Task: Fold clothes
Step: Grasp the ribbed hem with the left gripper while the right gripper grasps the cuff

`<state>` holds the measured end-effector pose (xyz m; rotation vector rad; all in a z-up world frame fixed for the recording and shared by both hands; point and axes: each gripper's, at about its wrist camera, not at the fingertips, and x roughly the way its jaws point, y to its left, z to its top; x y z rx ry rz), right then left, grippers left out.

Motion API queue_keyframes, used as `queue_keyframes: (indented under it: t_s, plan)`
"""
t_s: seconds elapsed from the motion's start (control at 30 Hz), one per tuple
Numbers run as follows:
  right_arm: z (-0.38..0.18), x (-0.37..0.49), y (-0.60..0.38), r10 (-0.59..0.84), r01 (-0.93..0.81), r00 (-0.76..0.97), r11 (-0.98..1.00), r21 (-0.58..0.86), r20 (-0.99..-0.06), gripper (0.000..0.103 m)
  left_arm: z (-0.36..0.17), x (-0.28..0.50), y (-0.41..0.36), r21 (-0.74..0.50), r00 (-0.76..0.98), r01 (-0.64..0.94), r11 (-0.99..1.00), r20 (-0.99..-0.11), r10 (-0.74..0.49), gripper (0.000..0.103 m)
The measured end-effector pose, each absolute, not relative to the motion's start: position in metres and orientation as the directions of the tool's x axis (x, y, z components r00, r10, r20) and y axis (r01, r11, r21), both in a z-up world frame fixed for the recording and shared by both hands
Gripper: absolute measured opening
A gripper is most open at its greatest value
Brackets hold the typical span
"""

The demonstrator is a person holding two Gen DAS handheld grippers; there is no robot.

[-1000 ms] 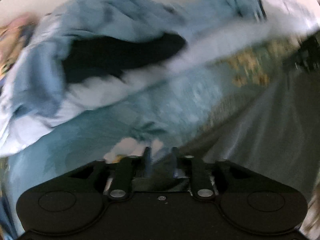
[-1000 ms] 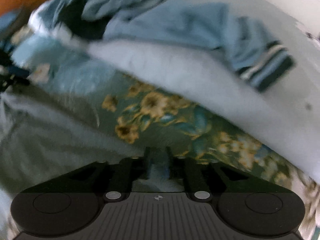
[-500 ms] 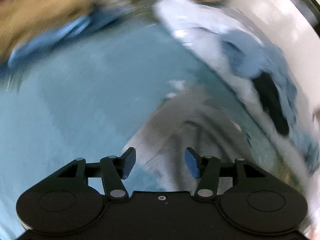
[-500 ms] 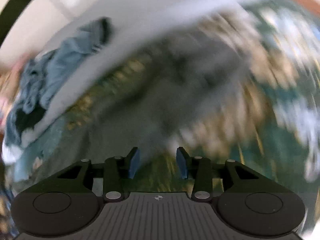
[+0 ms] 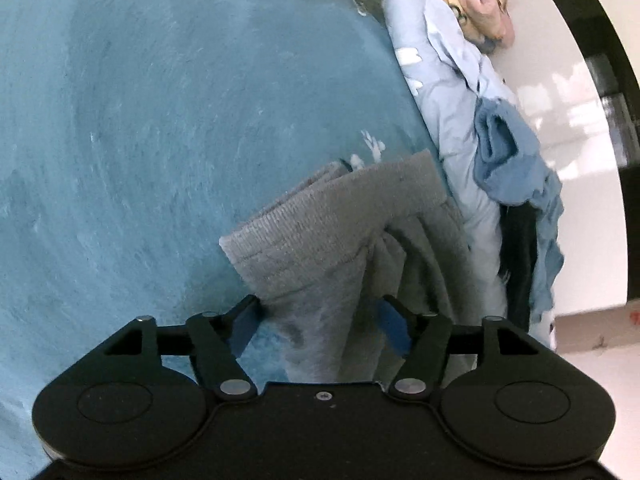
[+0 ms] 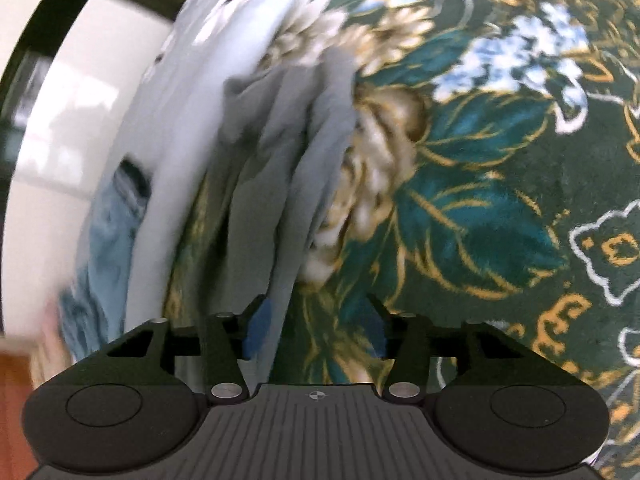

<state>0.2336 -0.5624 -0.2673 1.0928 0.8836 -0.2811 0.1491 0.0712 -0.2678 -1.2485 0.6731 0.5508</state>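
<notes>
A grey knit garment point(image 5: 340, 232) with a ribbed hem lies bunched on a teal cover point(image 5: 160, 140). My left gripper point(image 5: 320, 320) is open, its jaws spread either side of the garment's near end without pinching it. In the right wrist view the same grey garment point(image 6: 288, 168) runs away in long folds over a dark green floral cover point(image 6: 500, 168). My right gripper point(image 6: 316, 330) is open, with the cloth's edge by its left fingertip point(image 6: 256, 328).
A pile of light blue, denim-blue and dark clothes point(image 5: 504, 168) lies along the right in the left wrist view, with a pink and yellow cloth point(image 5: 476, 0) beyond it. The same pile point(image 6: 116, 216) is at the left in the right wrist view. White floor point(image 5: 560, 112) lies past the pile.
Both grippers were shut on grey cloth a second ago; both have opened and let it go. Both views have swung round, and the grey garment now lies on the covers.
</notes>
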Motion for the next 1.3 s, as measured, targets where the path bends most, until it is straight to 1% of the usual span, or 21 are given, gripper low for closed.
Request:
queue_keyframes:
  t_s: [0.03, 0.07, 0.13, 0.2, 0.23, 0.27, 0.37, 0.47, 0.6, 0.7, 0.73, 0.77, 0.8, 0.87, 0.9, 0.93, 0.97, 1.1, 1.3]
  plan:
    - [-0.271, 0.236, -0.567, 0.204, 0.604, 0.659, 0.43, 0.671, -0.724, 0.054, -0.268, 0.149, 0.07, -0.673, 0.695, -0.703, 0.228, -0.719, 0.021, 0.073]
    - [-0.275, 0.238, -0.57, 0.199, 0.605, 0.678, 0.396, 0.691, -0.708, 0.058, -0.269, 0.149, 0.07, -0.679, 0.701, -0.7, 0.221, -0.713, 0.025, 0.073]
    - [-0.284, 0.245, -0.577, 0.185, 0.603, 0.714, 0.328, 0.727, -0.675, 0.061, -0.267, 0.15, 0.068, -0.689, 0.711, -0.69, 0.224, -0.703, 0.029, 0.073]
    - [-0.29, 0.255, -0.583, 0.168, 0.599, 0.733, 0.301, 0.742, -0.659, 0.065, -0.268, 0.15, 0.067, -0.701, 0.724, -0.677, 0.225, -0.69, 0.029, 0.073]
    - [-0.293, 0.262, -0.585, 0.164, 0.592, 0.741, 0.3, 0.748, -0.651, 0.068, -0.268, 0.15, 0.066, -0.709, 0.731, -0.67, 0.22, -0.682, 0.03, 0.069]
    - [-0.296, 0.268, -0.588, 0.167, 0.589, 0.745, 0.291, 0.754, -0.646, 0.069, -0.269, 0.15, 0.064, -0.718, 0.737, -0.665, 0.207, -0.675, 0.026, 0.065]
    - [-0.304, 0.284, -0.593, 0.192, 0.566, 0.764, 0.258, 0.783, -0.616, 0.07, -0.273, 0.152, 0.058, -0.74, 0.755, -0.646, 0.186, -0.656, 0.01, 0.06]
    - [-0.308, 0.299, -0.592, 0.222, 0.545, 0.765, 0.277, 0.791, -0.605, 0.07, -0.279, 0.157, 0.05, -0.757, 0.767, -0.632, 0.165, -0.642, -0.007, 0.058]
    - [-0.313, 0.306, -0.591, 0.254, 0.512, 0.781, 0.264, 0.817, -0.571, 0.07, -0.284, 0.163, 0.046, -0.775, 0.781, -0.621, 0.121, -0.624, 0.013, 0.058]
    - [-0.315, 0.311, -0.591, 0.259, 0.509, 0.776, 0.28, 0.814, -0.575, 0.063, -0.286, 0.164, 0.048, -0.771, 0.777, -0.627, 0.107, -0.63, 0.017, 0.058]
    - [-0.316, 0.312, -0.591, 0.261, 0.512, 0.774, 0.281, 0.812, -0.578, 0.056, -0.287, 0.164, 0.049, -0.77, 0.775, -0.63, 0.102, -0.632, 0.017, 0.054]
    - [-0.317, 0.313, -0.591, 0.262, 0.514, 0.771, 0.281, 0.81, -0.581, 0.048, -0.287, 0.164, 0.05, -0.769, 0.773, -0.632, 0.098, -0.634, 0.018, 0.047]
    - [-0.318, 0.314, -0.592, 0.264, 0.518, 0.767, 0.285, 0.807, -0.585, 0.044, -0.288, 0.164, 0.051, -0.767, 0.772, -0.635, 0.093, -0.636, 0.019, 0.043]
    - [-0.317, 0.315, -0.591, 0.262, 0.531, 0.752, 0.304, 0.791, -0.605, 0.031, -0.289, 0.164, 0.053, -0.759, 0.762, -0.646, 0.081, -0.648, 0.016, 0.025]
    - [-0.315, 0.313, -0.591, 0.256, 0.538, 0.746, 0.313, 0.783, -0.615, 0.028, -0.29, 0.162, 0.054, -0.756, 0.759, -0.651, 0.07, -0.651, 0.016, 0.022]
    - [-0.314, 0.313, -0.591, 0.249, 0.545, 0.74, 0.322, 0.774, -0.625, 0.021, -0.29, 0.16, 0.056, -0.754, 0.756, -0.654, 0.057, -0.654, 0.016, 0.018]
    - [-0.313, 0.312, -0.591, 0.242, 0.553, 0.734, 0.33, 0.765, -0.634, 0.017, -0.29, 0.159, 0.057, -0.751, 0.753, -0.658, 0.055, -0.658, 0.016, 0.015]
    - [-0.302, 0.308, -0.586, 0.216, 0.55, 0.734, 0.369, 0.75, -0.644, 0.012, -0.282, 0.163, 0.059, -0.746, 0.749, -0.662, 0.074, -0.662, 0.025, 0.011]
    - [-0.278, 0.301, -0.577, 0.188, 0.523, 0.759, 0.396, 0.755, -0.624, 0.009, -0.251, 0.16, 0.069, -0.785, 0.79, -0.613, 0.09, -0.61, 0.062, 0.005]
